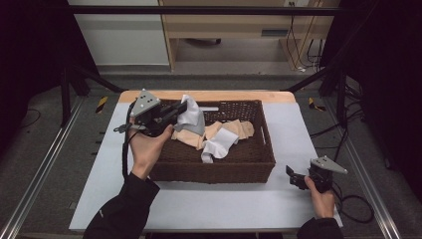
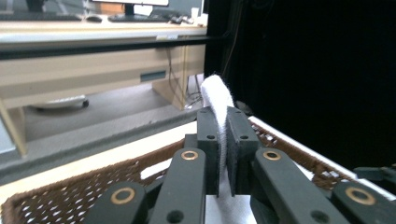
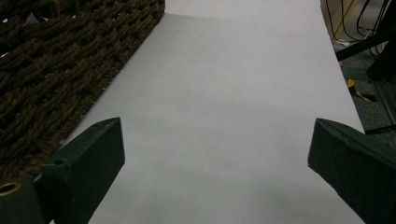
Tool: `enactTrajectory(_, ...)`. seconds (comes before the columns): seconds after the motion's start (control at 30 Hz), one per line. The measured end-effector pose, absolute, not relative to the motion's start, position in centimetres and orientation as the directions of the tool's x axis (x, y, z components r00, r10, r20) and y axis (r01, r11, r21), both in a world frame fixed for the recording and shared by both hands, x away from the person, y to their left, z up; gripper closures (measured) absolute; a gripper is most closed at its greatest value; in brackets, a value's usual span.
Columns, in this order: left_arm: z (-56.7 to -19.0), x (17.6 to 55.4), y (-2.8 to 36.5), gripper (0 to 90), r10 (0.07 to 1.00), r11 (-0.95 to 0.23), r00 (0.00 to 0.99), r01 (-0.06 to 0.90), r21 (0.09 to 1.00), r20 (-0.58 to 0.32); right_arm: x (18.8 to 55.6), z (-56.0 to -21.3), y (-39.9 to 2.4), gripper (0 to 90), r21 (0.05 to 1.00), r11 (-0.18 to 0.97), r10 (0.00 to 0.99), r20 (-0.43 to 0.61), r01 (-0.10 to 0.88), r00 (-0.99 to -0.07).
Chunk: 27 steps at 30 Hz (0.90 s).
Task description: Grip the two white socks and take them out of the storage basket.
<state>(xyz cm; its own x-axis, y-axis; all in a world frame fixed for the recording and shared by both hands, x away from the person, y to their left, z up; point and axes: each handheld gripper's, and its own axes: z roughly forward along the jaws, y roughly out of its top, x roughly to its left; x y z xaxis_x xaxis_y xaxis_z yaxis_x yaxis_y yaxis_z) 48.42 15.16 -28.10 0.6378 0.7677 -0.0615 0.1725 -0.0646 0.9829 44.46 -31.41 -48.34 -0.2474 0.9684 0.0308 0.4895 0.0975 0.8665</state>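
One dark brown woven wicker basket (image 1: 214, 167) on the pale grey surface (image 1: 293, 144). Cloth items counted: one grey-white soft cloth piece (image 1: 191, 117), one peach cloth (image 1: 234, 129), one white sock-like piece (image 1: 219, 144). Two grippers. Left gripper (image 1: 180, 108) over the basket's left end; its fingers (image 2: 208, 140) are pressed together on the grey-white cloth, which stands up thin and fuzzy between them and hangs crumpled above the basket. Right gripper (image 1: 291, 174) low over the surface right of the basket, fingers (image 3: 88, 163) wide apart, nothing between.
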Motion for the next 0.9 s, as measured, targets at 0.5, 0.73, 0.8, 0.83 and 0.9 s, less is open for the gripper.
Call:
enactTrajectory(0.5, -25.2, 43.1, 15.0, 84.8, 0.688, -0.025, 0.725, 0.058, 0.998, -0.025, 44.4, -48.3, -31.4, 4.2, 0.867, 0.098, 0.969, 0.029, 0.488, -0.245)
enactTrajectory(0.73, -25.5, 41.0, 16.0, 84.7, 0.662, 0.013, 0.748, 0.046, 0.999, -0.043, 44.4, -48.3, -31.4, 4.2, 0.869, 0.099, 0.970, 0.025, 0.485, -0.243)
enactTrajectory(0.8, -26.1, 40.2, 16.5, 84.7, 0.655, 0.014, 0.754, 0.051, 0.999, -0.048, 44.4, -48.3, -31.4, 4.2, 0.868, 0.099, 0.970, 0.025, 0.486, -0.243)
enactTrajectory(0.83, -26.2, 40.0, 16.6, 84.7, 0.651, 0.010, 0.757, 0.053, 0.999, -0.047, 44.4, -48.3, -31.4, 4.2, 0.868, 0.098, 0.970, 0.027, 0.487, -0.243)
enactTrajectory(0.9, -26.5, 39.7, 16.8, 84.7, 0.647, 0.015, 0.761, 0.055, 0.998, -0.051, 44.4, -48.3, -31.4, 4.2, 0.868, 0.098, 0.969, 0.028, 0.488, -0.244)
